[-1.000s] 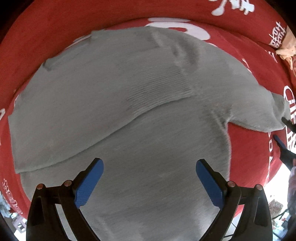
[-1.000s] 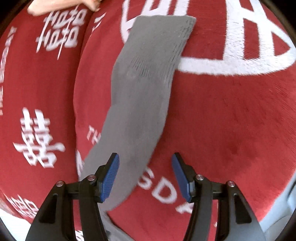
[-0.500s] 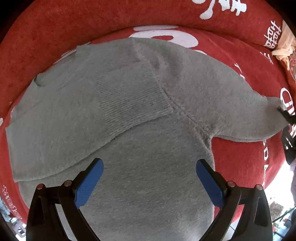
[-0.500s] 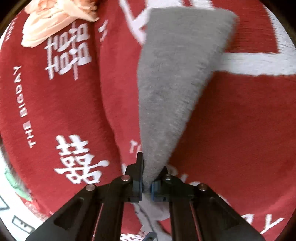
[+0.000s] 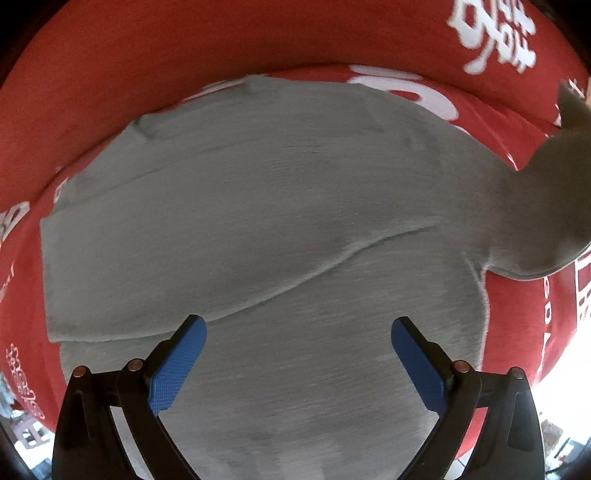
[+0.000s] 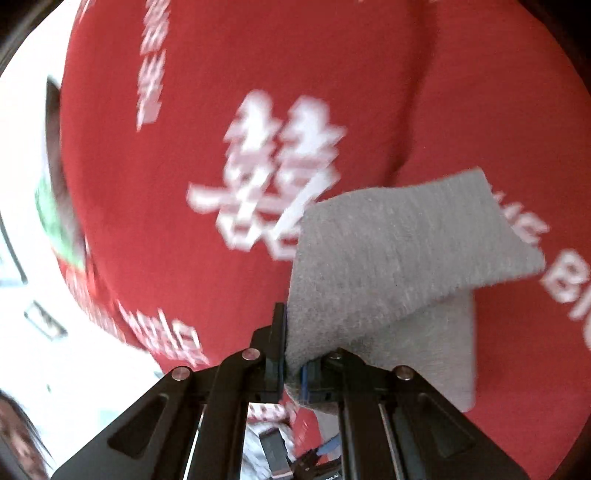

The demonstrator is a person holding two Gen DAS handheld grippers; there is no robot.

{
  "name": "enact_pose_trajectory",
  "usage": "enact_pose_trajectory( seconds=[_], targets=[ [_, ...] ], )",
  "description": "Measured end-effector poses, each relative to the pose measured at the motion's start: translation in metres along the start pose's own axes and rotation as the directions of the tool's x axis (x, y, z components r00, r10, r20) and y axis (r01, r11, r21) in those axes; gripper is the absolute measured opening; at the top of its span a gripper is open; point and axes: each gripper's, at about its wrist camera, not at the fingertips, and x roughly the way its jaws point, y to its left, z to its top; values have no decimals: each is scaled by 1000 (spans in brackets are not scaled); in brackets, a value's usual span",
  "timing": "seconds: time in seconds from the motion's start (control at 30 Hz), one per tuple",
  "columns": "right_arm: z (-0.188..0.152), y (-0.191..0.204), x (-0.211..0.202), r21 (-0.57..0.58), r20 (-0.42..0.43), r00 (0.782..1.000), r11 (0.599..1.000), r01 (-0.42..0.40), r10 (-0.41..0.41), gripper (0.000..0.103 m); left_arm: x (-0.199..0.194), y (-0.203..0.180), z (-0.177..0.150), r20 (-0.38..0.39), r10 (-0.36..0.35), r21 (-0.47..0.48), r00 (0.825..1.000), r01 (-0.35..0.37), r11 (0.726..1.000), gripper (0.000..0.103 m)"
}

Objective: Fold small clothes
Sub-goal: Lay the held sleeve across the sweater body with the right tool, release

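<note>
A small grey knit sweater (image 5: 288,229) lies flat on a red cloth (image 5: 184,48) printed with white characters. One sleeve lies folded across its body. My left gripper (image 5: 297,354) points straight down over the sweater's lower part, open, with nothing between its blue pads (image 5: 177,363). The other sleeve (image 5: 550,192) rises off the cloth at the right edge of that view. In the right wrist view my right gripper (image 6: 293,360) is shut on that grey sleeve's cuff end (image 6: 399,258), which drapes forward over the fingers above the red cloth (image 6: 221,92).
The red cloth covers the whole work surface, with a raised fold along the far side (image 5: 295,33). Its edge drops off to a bright floor at the left (image 6: 44,295) of the right wrist view. A person (image 6: 18,439) shows at that view's lower left corner.
My right gripper closed on the sleeve's cuff, then lifted it off the cloth and swung, turning its view. The sleeve now stands raised at the right. My left gripper shifted slightly over the sweater.
</note>
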Motion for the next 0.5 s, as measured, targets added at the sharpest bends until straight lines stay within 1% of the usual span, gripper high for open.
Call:
enact_pose_trajectory(
  seconds=[0.03, 0.1, 0.2, 0.23, 0.27, 0.3, 0.33, 0.37, 0.4, 0.43, 0.47, 0.5],
  targets=[
    [-9, 15, 20, -53, -45, 999, 999, 12, -15, 7, -1, 5, -2, 2, 2, -8, 1000, -2, 1000, 101],
    [-23, 31, 44, -118, -101, 994, 993, 29, -41, 7, -5, 25, -7, 6, 6, -32, 1000, -6, 999, 101],
    [-55, 51, 92, -213, -198, 976, 976, 52, -95, 7, -6, 53, -16, 11, 14, -69, 1000, -13, 998, 101],
    [-70, 55, 114, -239, -239, 964, 969, 59, -117, 7, -6, 62, -18, 13, 15, -85, 1000, -14, 996, 101],
    [-79, 56, 125, -251, -260, 957, 966, 62, -129, 7, -8, 73, -20, 16, 16, -106, 1000, -14, 994, 101],
    [-89, 57, 141, -266, -288, 946, 962, 70, -149, 7, -11, 89, -24, 22, 22, -139, 1000, -19, 990, 101],
    [-107, 56, 162, -289, -327, 928, 954, 84, -181, 7, -13, 97, -26, 26, 26, -159, 999, -22, 987, 101],
    [-115, 55, 173, -298, -345, 918, 950, 93, -198, 7, -16, 111, -29, 30, 32, -188, 999, -26, 982, 101],
    [-128, 50, 188, -307, -372, 900, 945, 110, -225, 7, -16, 121, -35, 33, 37, -210, 999, -29, 977, 101],
    [-142, 43, 204, -316, -400, 878, 939, 137, -263, 7, -17, 133, -39, 35, 42, -227, 999, -33, 973, 101],
    [-151, 36, 215, -325, -413, 861, 931, 165, -297, 7, -17, 141, -41, 35, 46, -238, 998, -36, 970, 101],
    [-161, 28, 226, -337, -427, 838, 920, 200, -339, 8, -18, 152, -43, 36, 52, -253, 998, -41, 967, 101]
  ],
)
